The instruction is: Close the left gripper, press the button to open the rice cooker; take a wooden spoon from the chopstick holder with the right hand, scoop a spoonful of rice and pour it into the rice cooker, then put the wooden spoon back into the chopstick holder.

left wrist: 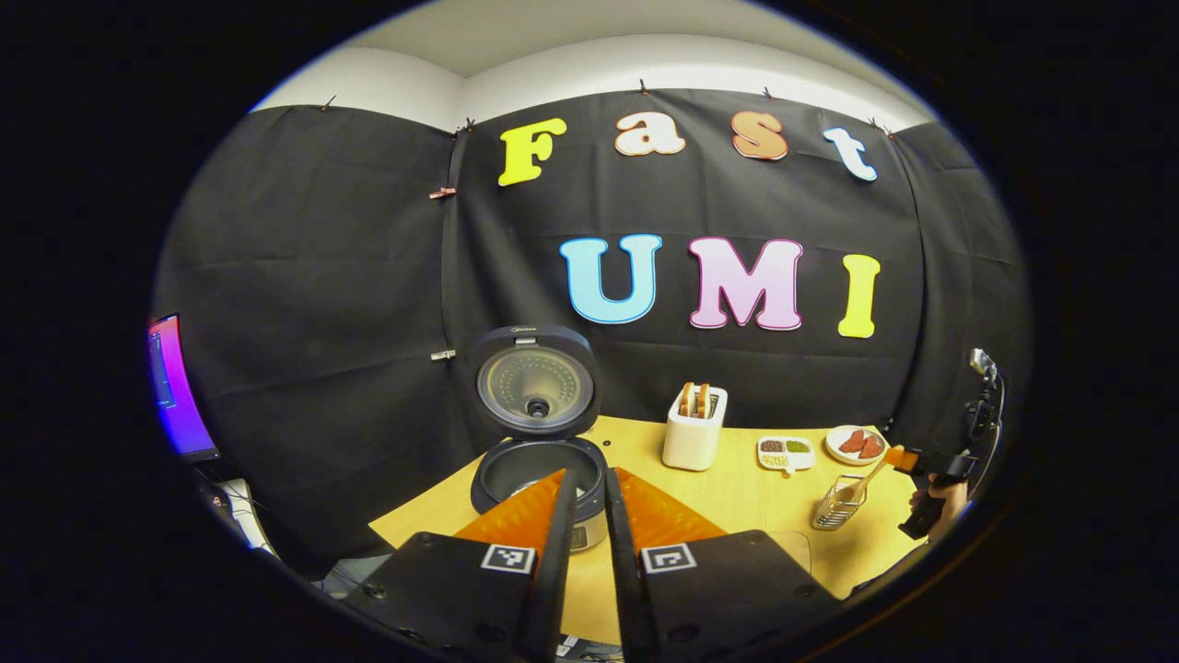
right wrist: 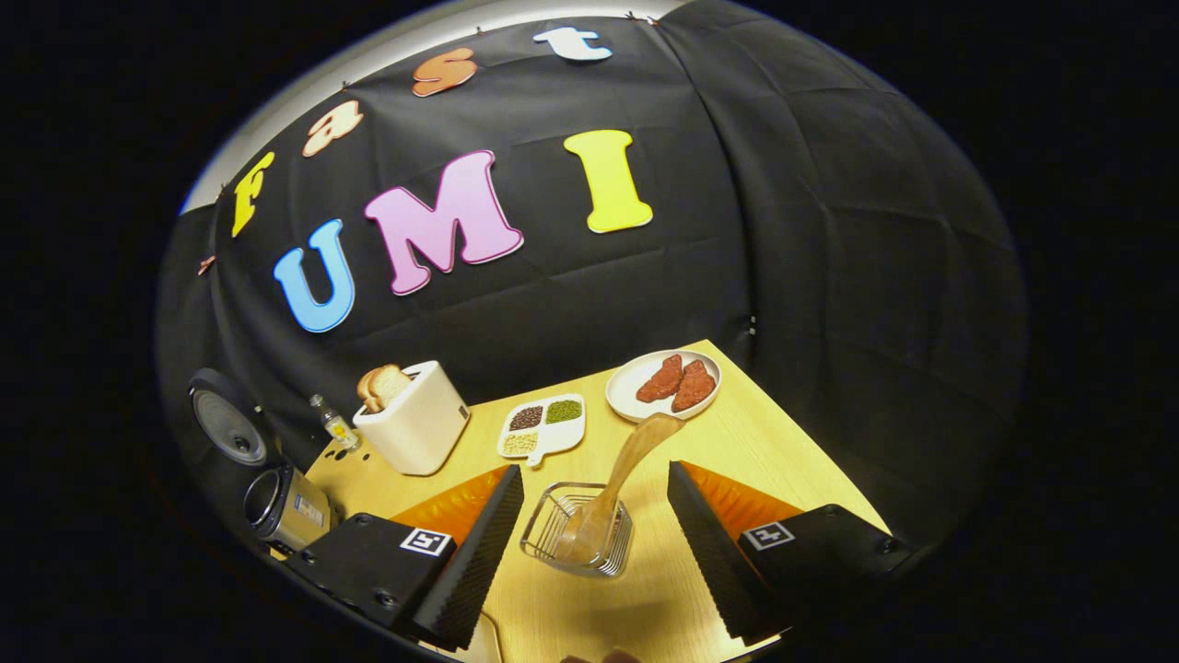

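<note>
The rice cooker (left wrist: 539,474) stands on the wooden table with its lid (left wrist: 537,379) raised upright; it also sits at the left edge in the right gripper view (right wrist: 276,502). My left gripper (left wrist: 589,497) hovers in front of it, its fingers nearly together with nothing between them. The wooden spoon (right wrist: 612,479) leans in the wire chopstick holder (right wrist: 578,541), bowl down. My right gripper (right wrist: 594,539) is open, one finger on each side of the holder, touching nothing. In the left gripper view the right gripper (left wrist: 930,465) hangs by the spoon (left wrist: 866,479) and holder (left wrist: 836,505).
A white toaster (right wrist: 414,425) with bread stands mid-table. Beside it lie a divided dish of grains (right wrist: 543,425) and a plate with two red pieces (right wrist: 663,385). A small bottle (right wrist: 333,424) stands near the cooker. A lit monitor (left wrist: 175,387) glows at far left.
</note>
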